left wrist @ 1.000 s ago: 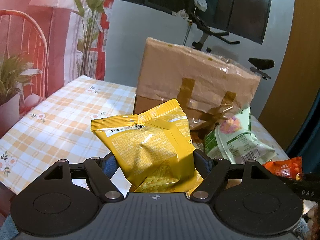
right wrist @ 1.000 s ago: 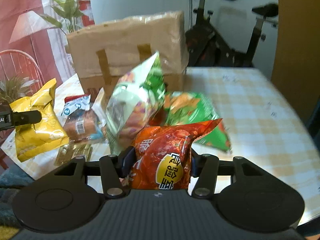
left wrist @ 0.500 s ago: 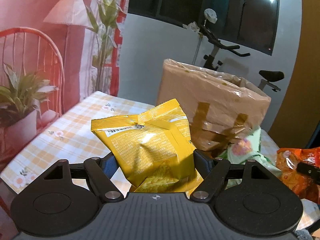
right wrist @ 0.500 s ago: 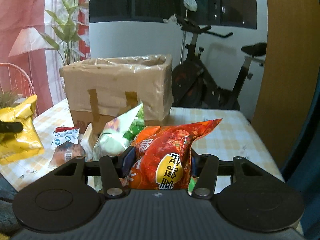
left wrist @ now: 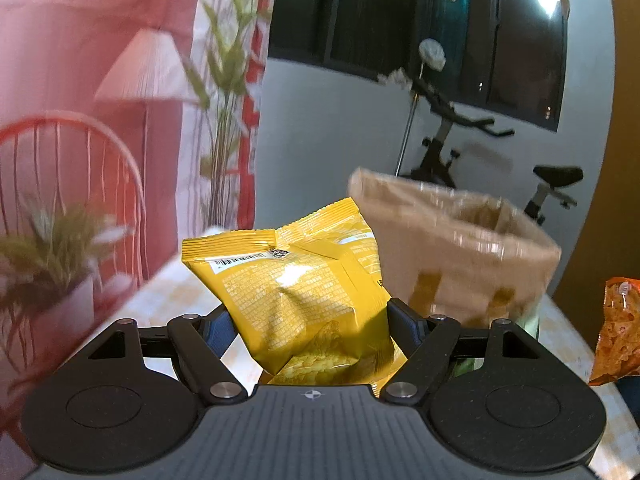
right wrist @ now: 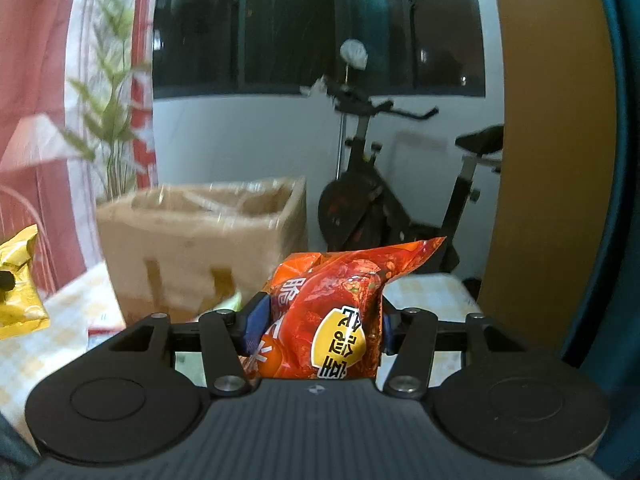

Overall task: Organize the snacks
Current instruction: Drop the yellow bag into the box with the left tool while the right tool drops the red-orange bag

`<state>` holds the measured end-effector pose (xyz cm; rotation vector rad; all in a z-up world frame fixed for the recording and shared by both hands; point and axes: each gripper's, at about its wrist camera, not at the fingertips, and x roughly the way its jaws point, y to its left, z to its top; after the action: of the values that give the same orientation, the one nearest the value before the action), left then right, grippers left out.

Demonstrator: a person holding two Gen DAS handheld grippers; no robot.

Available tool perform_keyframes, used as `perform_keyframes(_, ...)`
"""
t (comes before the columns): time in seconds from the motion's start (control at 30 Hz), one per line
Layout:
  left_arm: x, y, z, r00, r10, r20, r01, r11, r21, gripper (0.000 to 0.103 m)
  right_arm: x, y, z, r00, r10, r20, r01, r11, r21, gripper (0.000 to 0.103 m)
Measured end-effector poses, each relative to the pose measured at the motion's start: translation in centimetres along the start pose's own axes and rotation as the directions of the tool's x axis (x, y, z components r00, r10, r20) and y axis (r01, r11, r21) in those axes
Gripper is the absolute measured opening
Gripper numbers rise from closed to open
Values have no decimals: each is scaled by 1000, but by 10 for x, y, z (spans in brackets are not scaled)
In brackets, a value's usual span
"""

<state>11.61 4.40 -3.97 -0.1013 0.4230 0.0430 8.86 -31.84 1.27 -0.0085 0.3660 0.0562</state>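
Checked tablecloth (left wrist: 180, 300) bears cardboard box (left wrist: 452, 264); left gripper (left wrist: 308, 320) clamps yellow bag (left wrist: 296, 288); right gripper (right wrist: 320, 320) clamps orange bag (right wrist: 332, 312).

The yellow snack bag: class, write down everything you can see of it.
The yellow snack bag is a puffy, glossy foil-like pouch with crimped end seams, a back seam, a white barcode strip and fine print. It tilts, barcode end up and leftward, clamped at its lower sides between the left gripper fingers, clear of the table. The right wrist view shows it at the far left.
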Motion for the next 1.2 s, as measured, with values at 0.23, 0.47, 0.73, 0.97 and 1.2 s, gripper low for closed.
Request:
perform_keyframes(0.23,5,-17,46,995,-36,96,30,998,58,80,13,-3,39,995,30,95,-30,1000,5,55)
perform_keyframes(0.47,31,-45,78,987,-88,132,76,993,94,80,44,14,80,978,88,190,-82,996,-40,55)
perform_keyframes(0.73,79,-80,105,976,-133,174,109,984,140,79,99,31,116,961,142,236,-131,989,-65,55)
perform_keyframes(0.97,150,-99,108,989,-140,52,134,985,111,77,166,56,119,975,164,150,-146,981,-125,55)
perform_keyframes(1.2,187,-109,114,989,-138,47,130,983,131,86,210,65,105,977,212,23,-209,974,-89,58)
